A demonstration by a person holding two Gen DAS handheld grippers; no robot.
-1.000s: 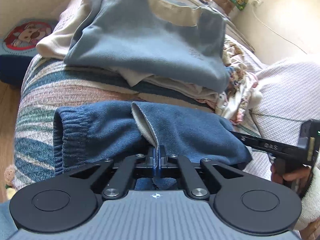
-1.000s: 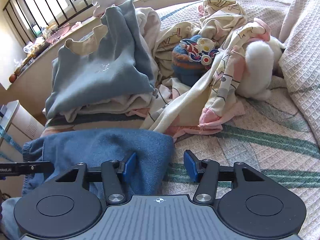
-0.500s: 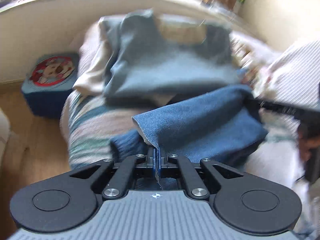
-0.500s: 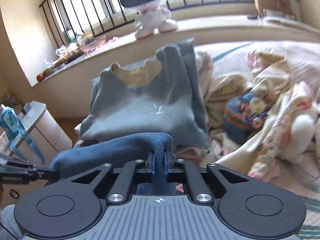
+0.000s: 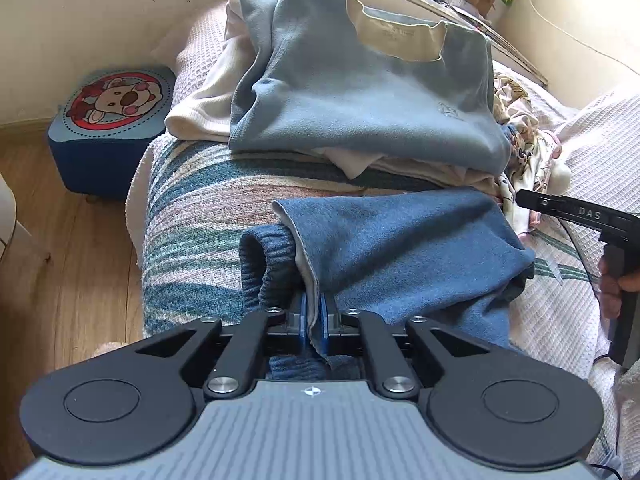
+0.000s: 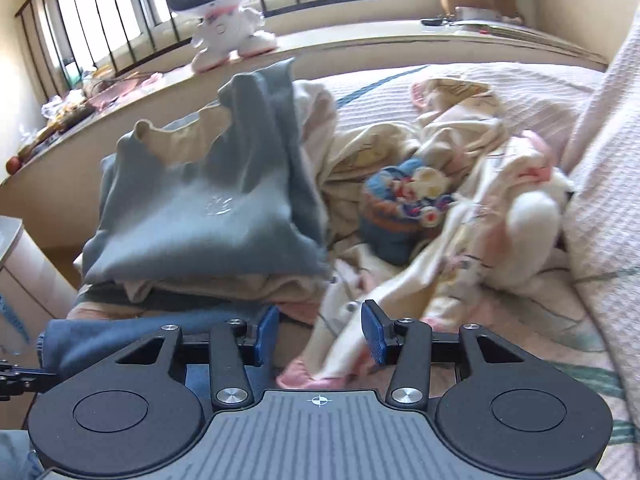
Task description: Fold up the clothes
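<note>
A dark blue fleece garment (image 5: 400,248) lies folded over itself on the striped bed cover (image 5: 192,208), its ribbed cuff at the left. My left gripper (image 5: 314,312) is at its near edge. Its jaws are opening and stand a narrow gap apart, with the cream-lined hem hanging between the pads. In the right wrist view my right gripper (image 6: 318,328) is opening too, with nothing between its pads. The dark blue garment (image 6: 120,340) lies below its left finger. Behind the garment stands a pile of folded clothes topped by a light blue sweatshirt (image 5: 360,92) (image 6: 200,208).
A heap of unfolded cream and pink clothes (image 6: 460,200) lies right of the pile, beside a white pillow (image 6: 600,160). A blue stool with a dog picture (image 5: 116,104) stands on the wooden floor past the bed's left edge. A toy figure (image 6: 224,20) stands on the sill.
Half a second ago the right gripper was shut on the blue garment's fold and lifting it; now it has let go and stands open. The garment lies folded. The left jaws have parted slightly.
</note>
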